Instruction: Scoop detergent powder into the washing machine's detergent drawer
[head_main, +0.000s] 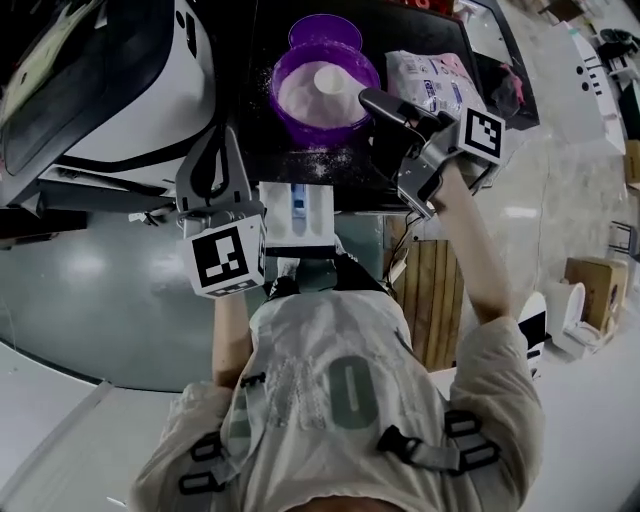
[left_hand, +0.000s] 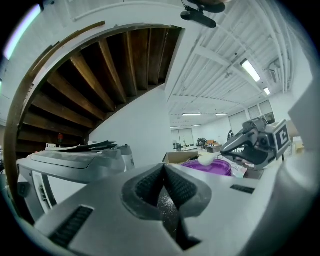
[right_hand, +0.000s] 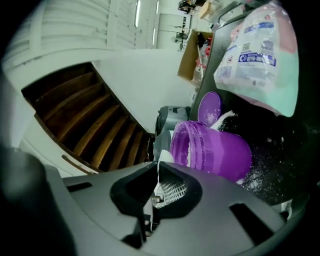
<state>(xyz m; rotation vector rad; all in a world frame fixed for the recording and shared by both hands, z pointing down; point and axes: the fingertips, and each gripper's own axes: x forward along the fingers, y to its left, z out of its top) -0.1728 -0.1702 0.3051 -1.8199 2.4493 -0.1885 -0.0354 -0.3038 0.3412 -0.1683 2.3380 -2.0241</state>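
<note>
On the washer top (head_main: 325, 168), the scoop (head_main: 330, 79) in the twelve-o'clock powder tub (head_main: 300, 118) is clamped by the right hand-held gripper (head_main: 374, 100); the left hand-held gripper (head_main: 214, 150) is clenched empty. A level carry to the six-o'clock drawer (head_main: 297, 214) is advised.

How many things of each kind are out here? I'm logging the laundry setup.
Purple tub: 1
Purple lid: 1
White scoop: 1
Detergent bag: 1
Detergent drawer: 1
Total: 5

Detergent bag (head_main: 428, 78) just beside purple tub (head_main: 318, 128)
</note>
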